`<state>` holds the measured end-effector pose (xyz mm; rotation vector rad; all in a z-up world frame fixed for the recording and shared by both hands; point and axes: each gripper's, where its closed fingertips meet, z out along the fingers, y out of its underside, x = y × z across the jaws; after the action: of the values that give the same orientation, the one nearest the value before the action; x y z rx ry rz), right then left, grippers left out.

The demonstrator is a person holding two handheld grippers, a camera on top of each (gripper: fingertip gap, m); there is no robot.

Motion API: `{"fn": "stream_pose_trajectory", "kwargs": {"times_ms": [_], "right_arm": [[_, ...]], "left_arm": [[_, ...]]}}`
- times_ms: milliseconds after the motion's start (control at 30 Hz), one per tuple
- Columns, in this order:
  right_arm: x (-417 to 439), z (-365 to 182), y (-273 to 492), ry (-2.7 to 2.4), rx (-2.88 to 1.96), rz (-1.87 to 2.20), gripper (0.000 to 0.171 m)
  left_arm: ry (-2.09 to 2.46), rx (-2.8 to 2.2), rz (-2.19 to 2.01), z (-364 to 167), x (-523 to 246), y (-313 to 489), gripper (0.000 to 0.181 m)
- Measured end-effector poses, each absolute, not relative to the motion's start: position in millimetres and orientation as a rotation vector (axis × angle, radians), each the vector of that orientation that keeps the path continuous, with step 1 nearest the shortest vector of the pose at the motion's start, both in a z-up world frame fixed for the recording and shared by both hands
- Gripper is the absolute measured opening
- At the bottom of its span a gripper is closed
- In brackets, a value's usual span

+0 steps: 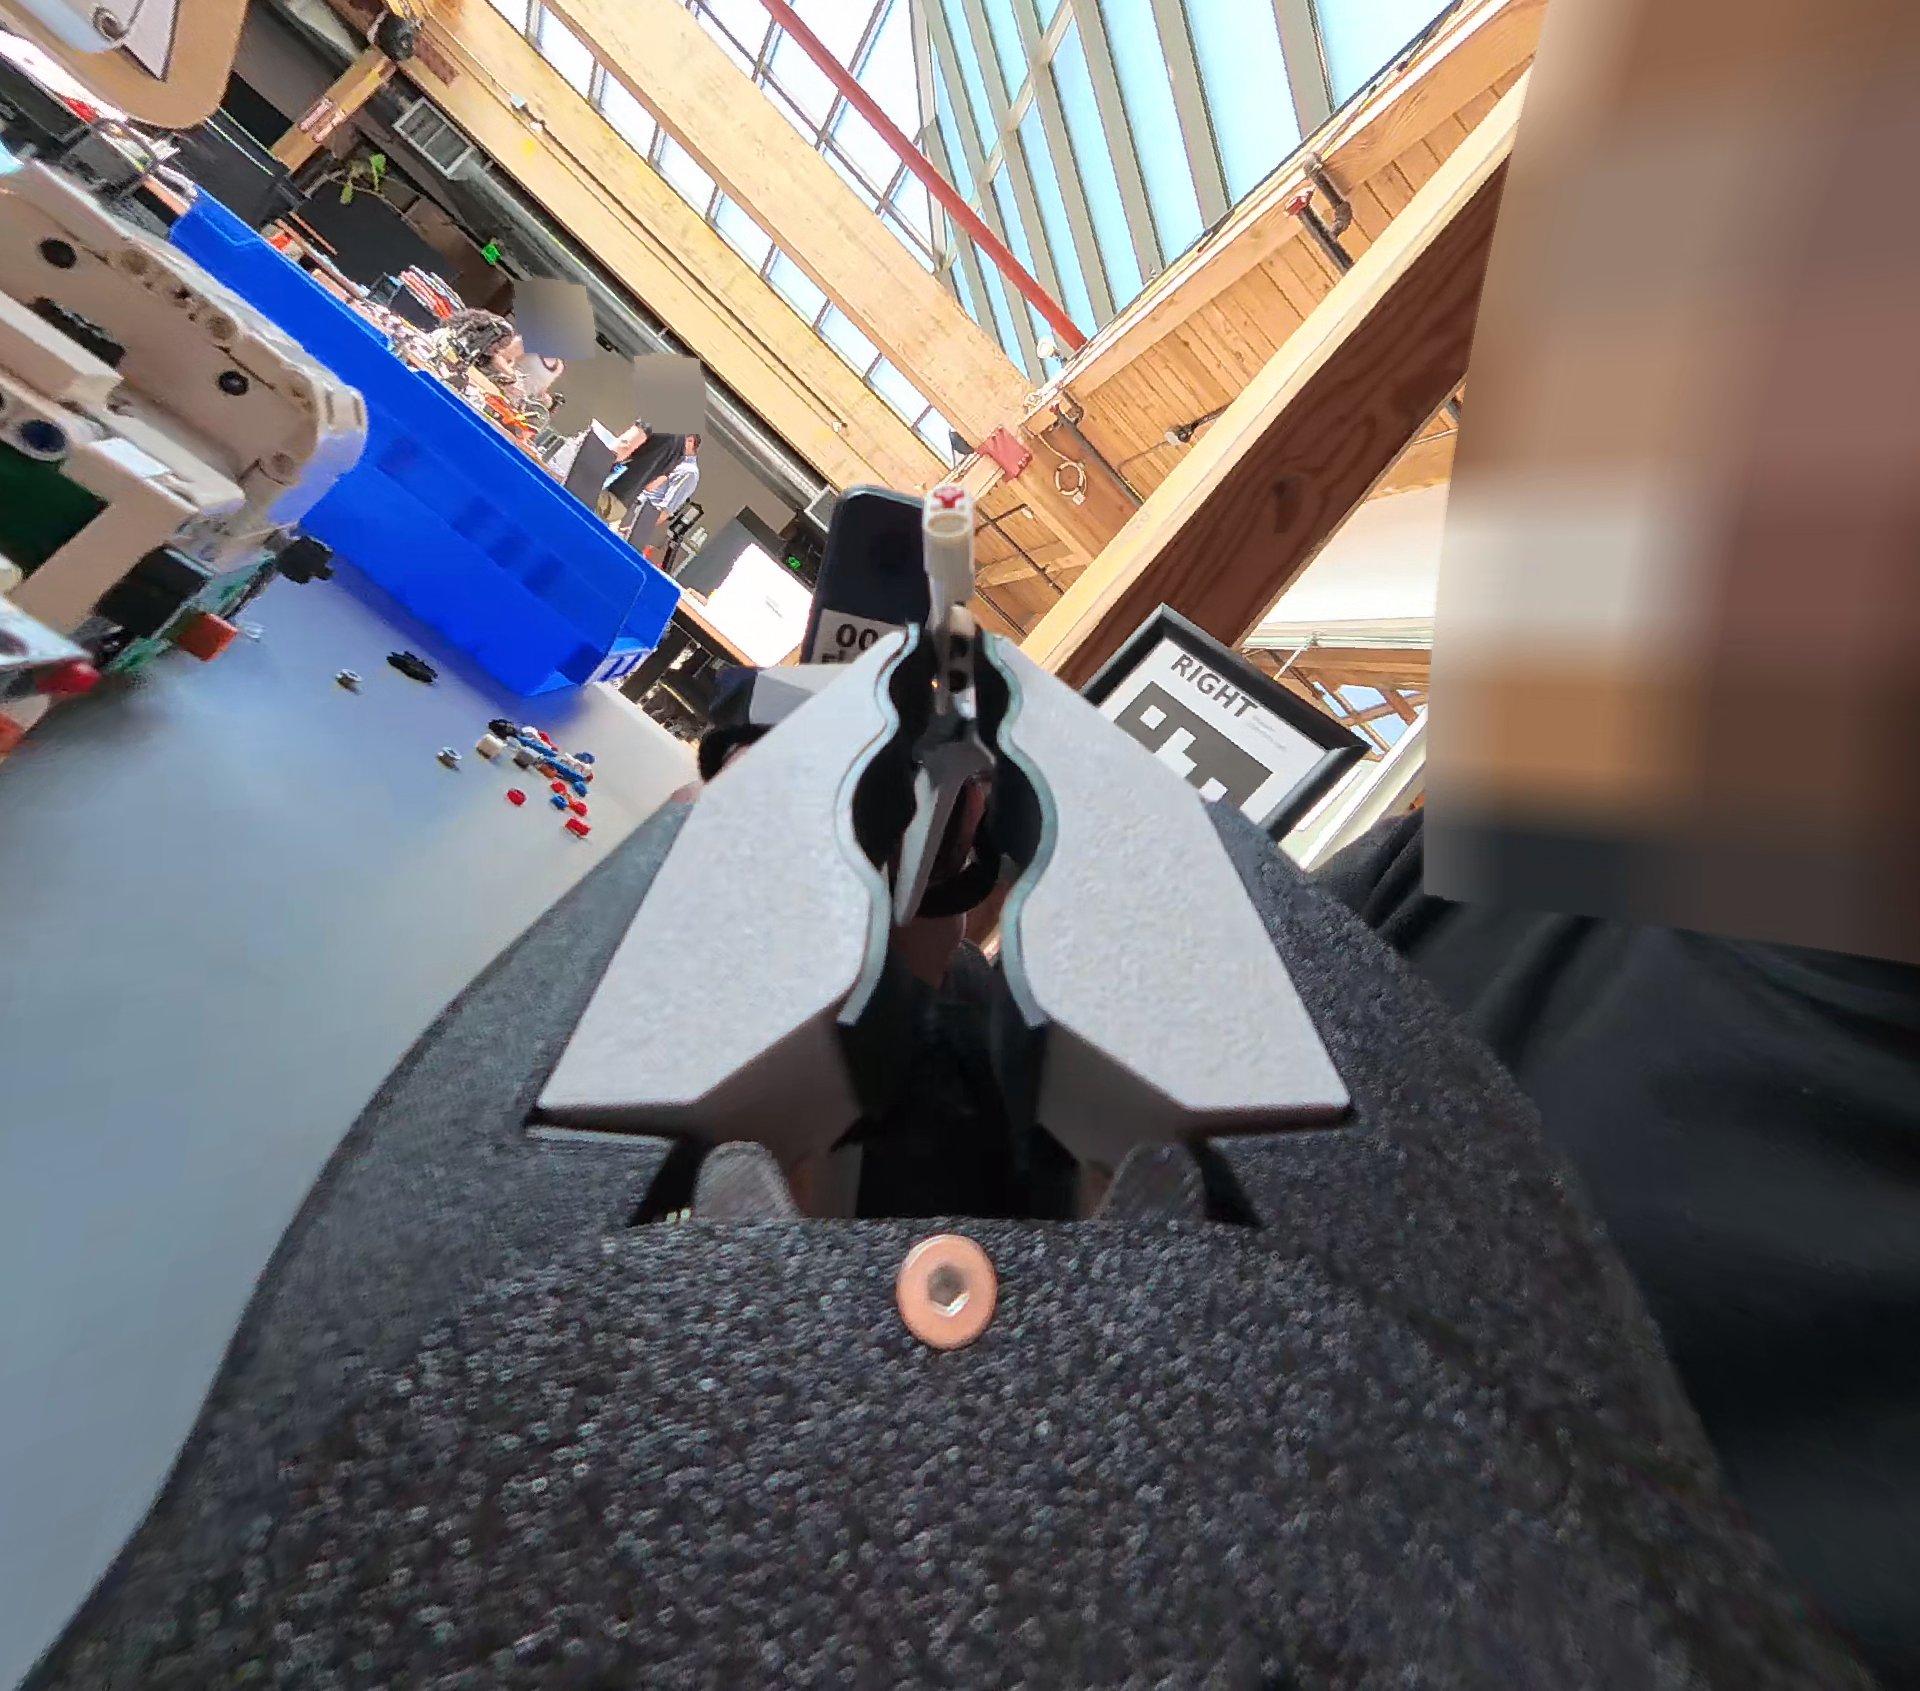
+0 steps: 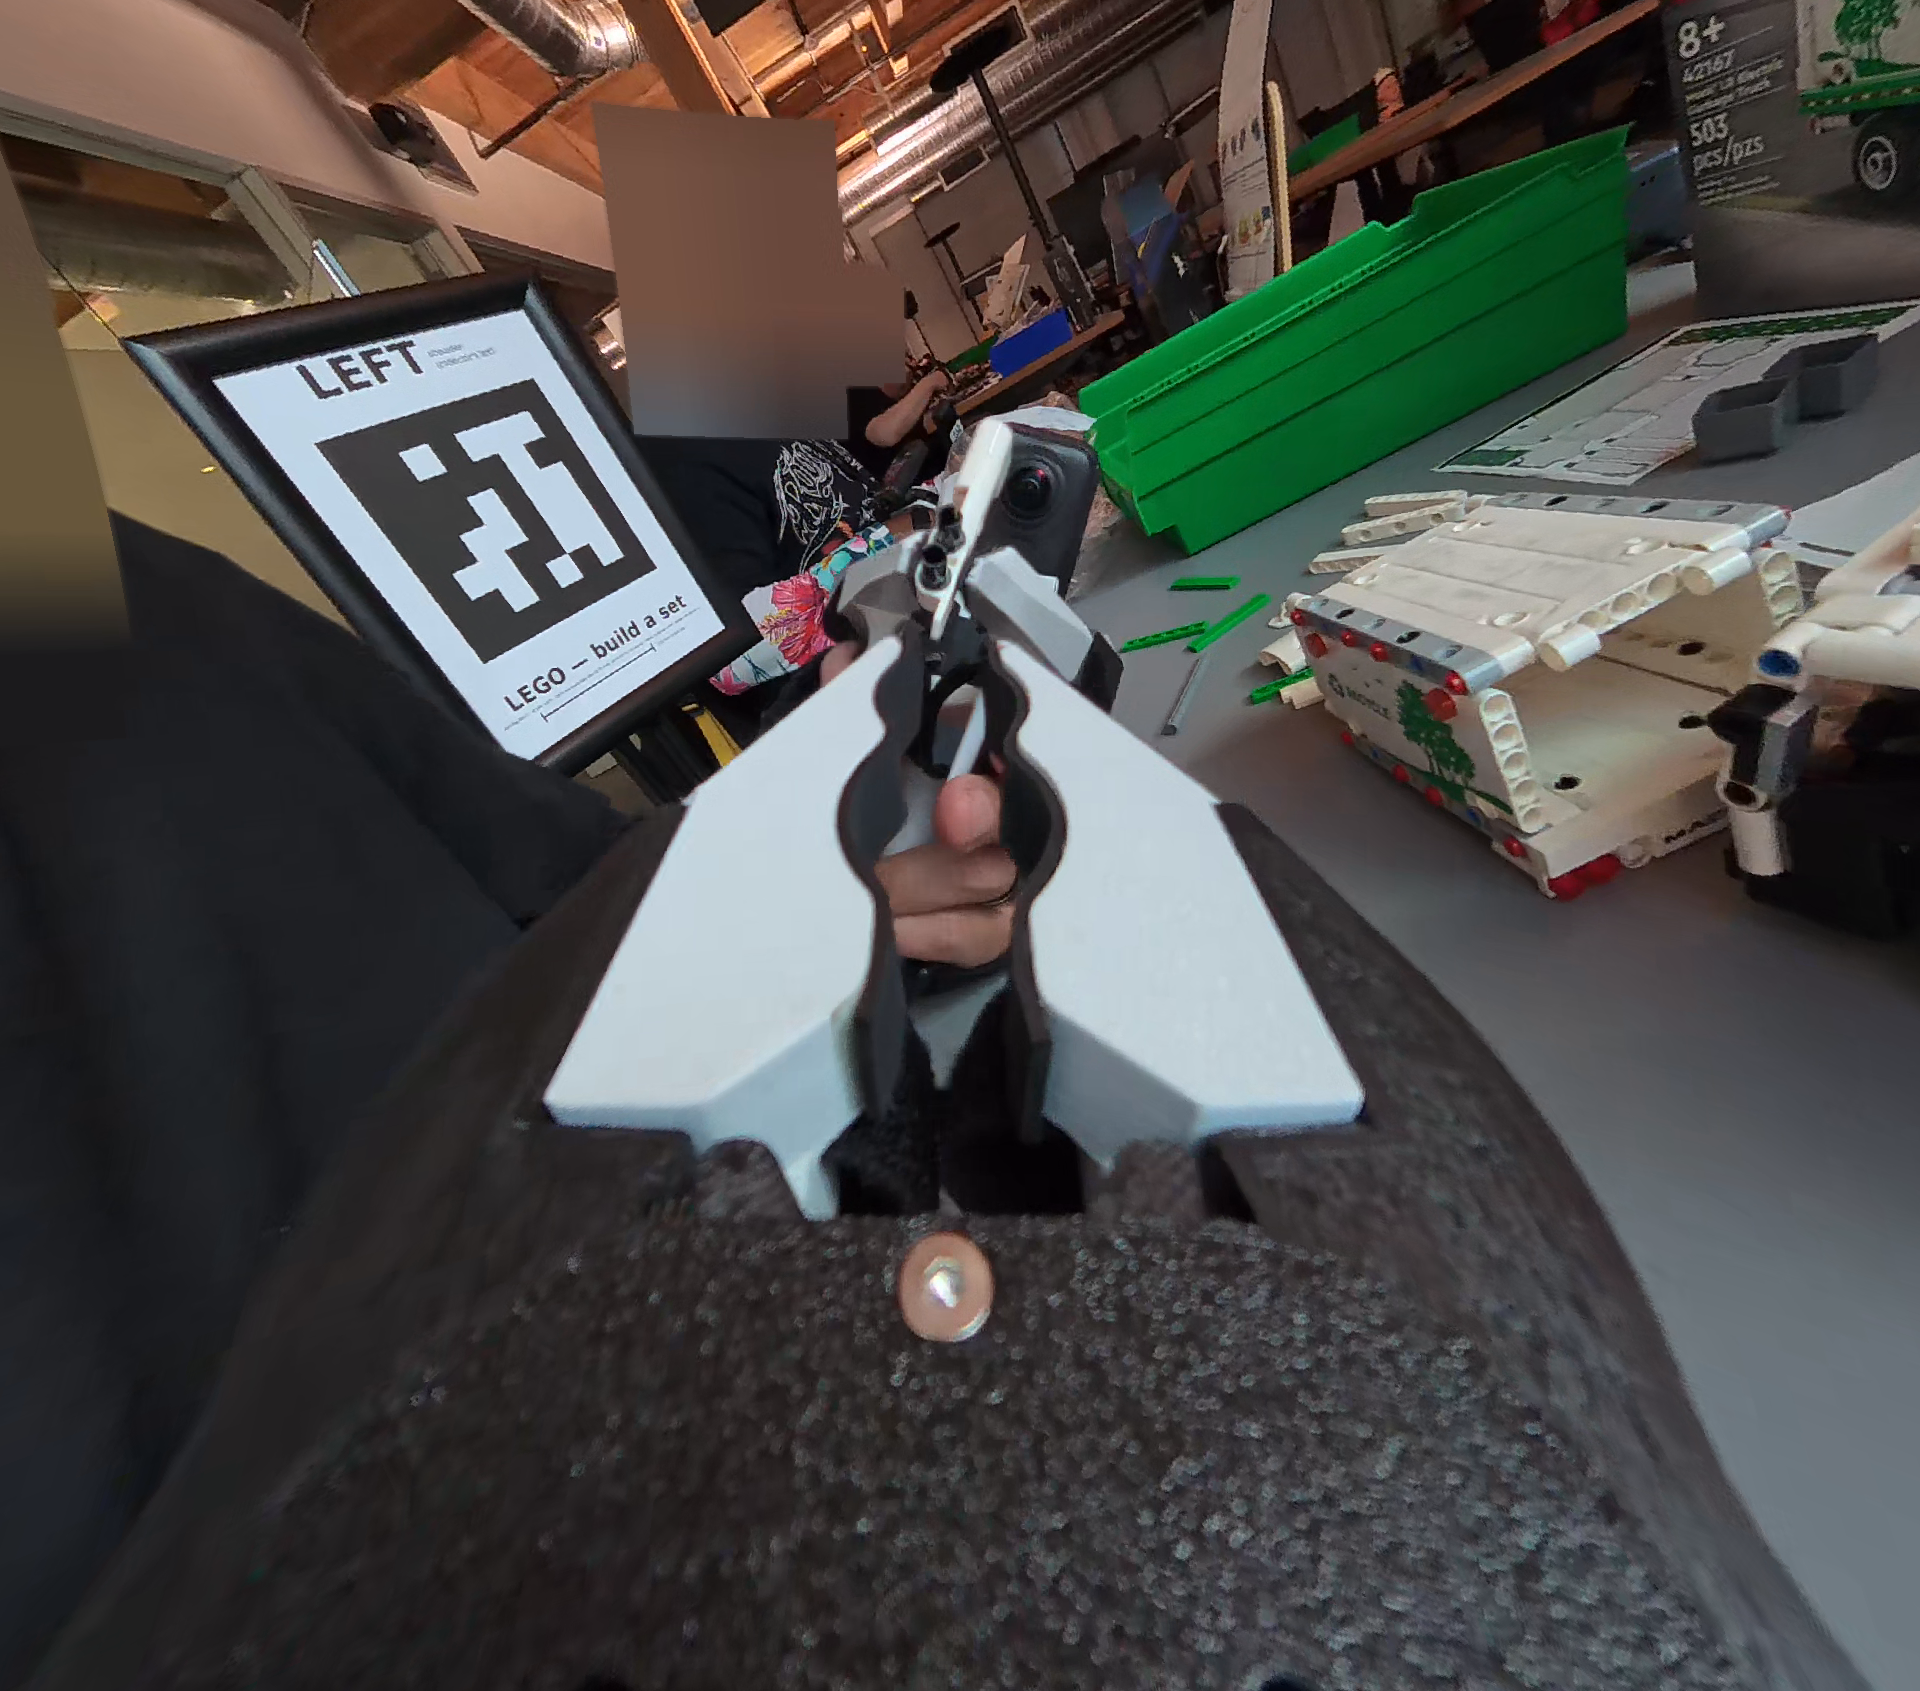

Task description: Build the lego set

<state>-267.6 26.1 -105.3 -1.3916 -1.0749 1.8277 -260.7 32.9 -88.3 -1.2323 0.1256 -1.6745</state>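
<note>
My left gripper is raised off the table and shut on a small lego assembly: a white beam with a red piece on top and black parts below. My right gripper faces it tip to tip and is shut on the black end of the same assembly, whose white beam sticks up beyond the tips. The left gripper's pale fingertips show just behind it. A hand shows between my right fingers. The white truck body lies on the grey table to the right.
A green bin, the set's box, an instruction sheet and grey trays stand at the back right; green beams lie loose. A blue bin, a part-built white model and small loose parts lie left. A framed marker sign stands close.
</note>
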Motion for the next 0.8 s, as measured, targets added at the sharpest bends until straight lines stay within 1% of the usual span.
{"fn": "stream_pose_trajectory", "kwargs": {"times_ms": [67,300,367,500,733,800], "right_arm": [[-263.1,-104.6,28.7,-1.086,-1.366,1.798,0.0],[-247.2,-104.2,32.9,-1.193,-1.381,1.728,0.0],[-243.7,-102.2,32.1,-1.205,-1.388,1.742,0.009],[-241.1,-98.5,26.7,-1.233,-1.364,1.726,0.005],[-239.6,-100.7,16.3,-1.299,-1.385,1.783,0.009],[-241.4,-102.9,16.2,-1.284,-1.386,1.787,0.004]], "left_arm": [[0.122,-1.248,-1.675,-89.9,-256.0,36.4,0.004],[0.19,-1.334,-1.624,-96.8,-247.3,32.7,0.004],[0.177,-1.321,-1.624,-95.6,-247.4,29.8,0.003],[0.228,-1.354,-1.57,-97.9,-236.3,21.3,0.004],[0.223,-1.35,-1.46,-95.7,-237.0,18.9,0.004],[0.252,-1.351,-1.449,-95.3,-234.6,16.9,0.004]]}}
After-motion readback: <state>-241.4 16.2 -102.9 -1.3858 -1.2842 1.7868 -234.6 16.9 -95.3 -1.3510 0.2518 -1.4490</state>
